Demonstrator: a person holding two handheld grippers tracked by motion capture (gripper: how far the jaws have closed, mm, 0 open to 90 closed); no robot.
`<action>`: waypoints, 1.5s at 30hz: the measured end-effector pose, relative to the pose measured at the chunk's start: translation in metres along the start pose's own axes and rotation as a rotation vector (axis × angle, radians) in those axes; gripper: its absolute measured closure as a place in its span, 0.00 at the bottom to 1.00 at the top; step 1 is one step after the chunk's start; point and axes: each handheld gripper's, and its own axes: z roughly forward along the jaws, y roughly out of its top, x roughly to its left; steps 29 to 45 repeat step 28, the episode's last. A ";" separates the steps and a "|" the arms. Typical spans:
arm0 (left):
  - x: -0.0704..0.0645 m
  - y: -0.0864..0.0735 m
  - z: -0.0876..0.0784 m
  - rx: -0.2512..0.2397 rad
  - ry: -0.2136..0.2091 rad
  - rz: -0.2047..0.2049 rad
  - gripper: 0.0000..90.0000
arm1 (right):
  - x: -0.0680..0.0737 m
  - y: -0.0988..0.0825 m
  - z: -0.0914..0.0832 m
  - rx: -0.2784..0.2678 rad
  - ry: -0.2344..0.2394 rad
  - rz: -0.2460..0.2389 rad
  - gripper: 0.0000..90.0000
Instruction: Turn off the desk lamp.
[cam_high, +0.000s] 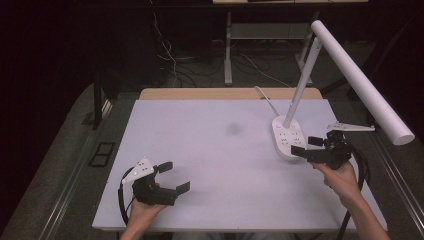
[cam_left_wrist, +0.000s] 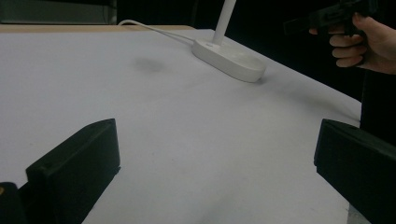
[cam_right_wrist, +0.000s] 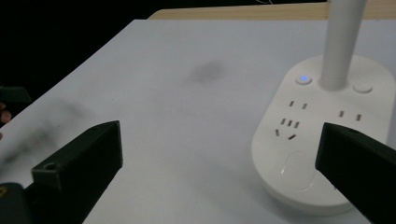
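So the thing in play looks like the desk lamp (cam_high: 320, 80), sitting toward the far right of the white table (cam_high: 200, 150). It's all white plastic: an oval base (cam_high: 288, 139) with socket slots and a couple of buttons on top, one lit blue in the right gripper view (cam_right_wrist: 303, 79), a thin stem (cam_high: 302, 82) leaning up from the back of the base, and a long tube head (cam_high: 361, 80) that slopes out over the table's right edge. A white cord (cam_high: 264, 98) trails off the back.

Handling guess: the base is probably the heavy bit, smooth and rounded, so jaws could slide off it. The stem is stiff and narrow, likely the easiest place to pinch, low down near the base. The head hangs well out to one side, so grabbing high would likely tip or swing the whole thing. Joints could be fragile, hard to tell.

The right gripper (cam_high: 306, 146) hovers just at the near right end of the base, jaws spread wide, holding nothing. The left gripper (cam_high: 173, 176) sits well apart at the near left of the table, jaws also wide apart and empty. There's a faint dark smudge (cam_high: 233, 128) mid-table.
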 end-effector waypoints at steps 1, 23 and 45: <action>0.000 0.000 0.000 0.001 0.000 0.001 0.00 | 0.003 -0.002 -0.001 0.007 0.006 0.000 0.01; 0.000 0.000 0.000 0.008 -0.002 0.005 0.00 | 0.031 -0.074 0.007 0.037 0.047 -0.075 0.01; 0.000 0.000 0.000 0.007 -0.001 0.003 0.00 | 0.036 -0.080 0.004 0.034 0.034 -0.096 0.01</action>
